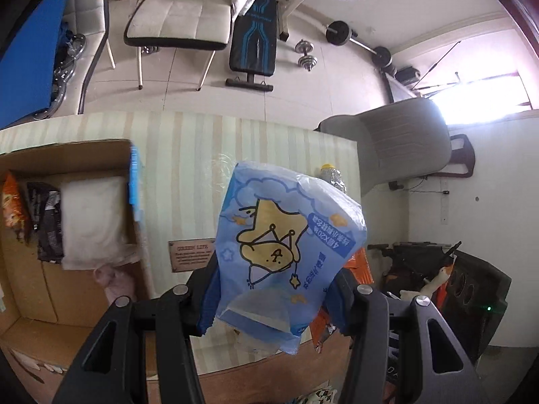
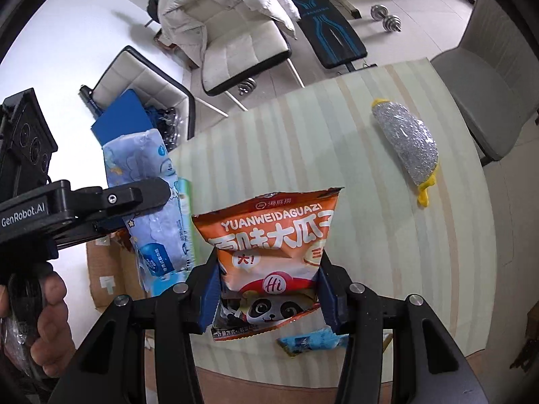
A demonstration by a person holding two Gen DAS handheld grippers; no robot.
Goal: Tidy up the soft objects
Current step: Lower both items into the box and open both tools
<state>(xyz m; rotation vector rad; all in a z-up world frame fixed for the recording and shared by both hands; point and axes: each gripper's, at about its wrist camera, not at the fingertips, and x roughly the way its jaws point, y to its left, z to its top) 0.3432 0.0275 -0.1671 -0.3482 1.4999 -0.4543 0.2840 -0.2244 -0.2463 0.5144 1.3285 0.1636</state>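
Observation:
My left gripper [image 1: 273, 289] is shut on a blue tissue pack [image 1: 286, 245] with a cartoon dog print and holds it above the striped table [image 1: 188, 175]. That pack [image 2: 151, 208] and the left gripper [image 2: 148, 195] also show at the left of the right wrist view. My right gripper [image 2: 267, 289] is shut on an orange snack bag [image 2: 273, 239] with a panda print, held over the table [image 2: 303, 141]. An open cardboard box [image 1: 67, 161] at the left holds a white soft pack [image 1: 91, 222], a dark packet [image 1: 49, 225] and an orange packet [image 1: 11, 205].
A silver scrubber with yellow ends [image 2: 407, 144] lies on the table's far right. A small blue packet [image 2: 313, 341] lies near the front edge. Beyond the table stand white chairs [image 1: 175, 20], a grey chair [image 2: 485, 77], a weight bench [image 1: 254, 30] and dumbbells [image 1: 306, 54].

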